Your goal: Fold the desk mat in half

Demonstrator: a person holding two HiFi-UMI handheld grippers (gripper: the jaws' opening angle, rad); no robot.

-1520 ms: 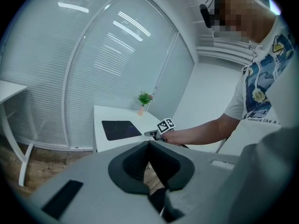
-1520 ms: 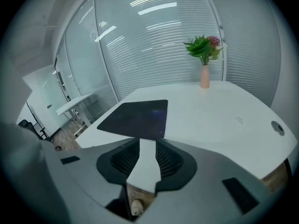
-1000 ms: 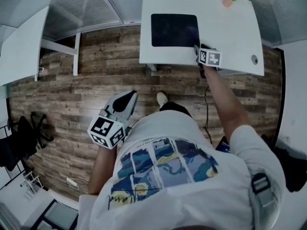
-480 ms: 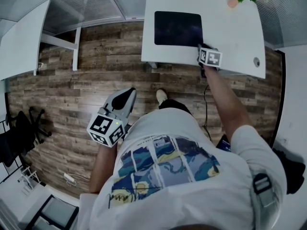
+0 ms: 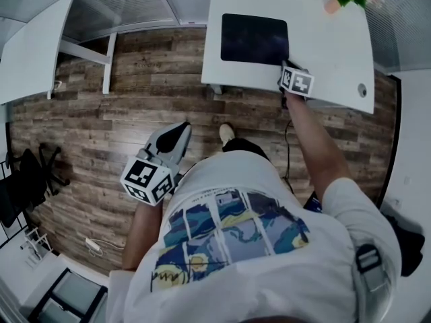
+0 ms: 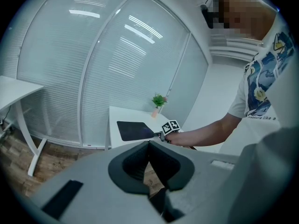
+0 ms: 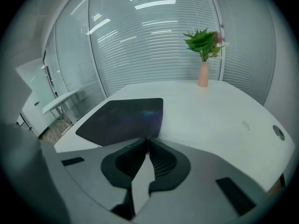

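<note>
1 corner of the desk mat [image 7: 121,118] is pinched in the just-closing right gripper [image 7: 148,140].

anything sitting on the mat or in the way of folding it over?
Nothing visible. The dark rectangular desk mat lies bare on the white desk; the green plant in a pink vase stands apart at the far corner.

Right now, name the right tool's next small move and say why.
The right tool has just been closing its jaws on the near right corner of the mat, which lies flat and unfolded on the desk. So probably lift that corner slightly to start the fold.
</note>
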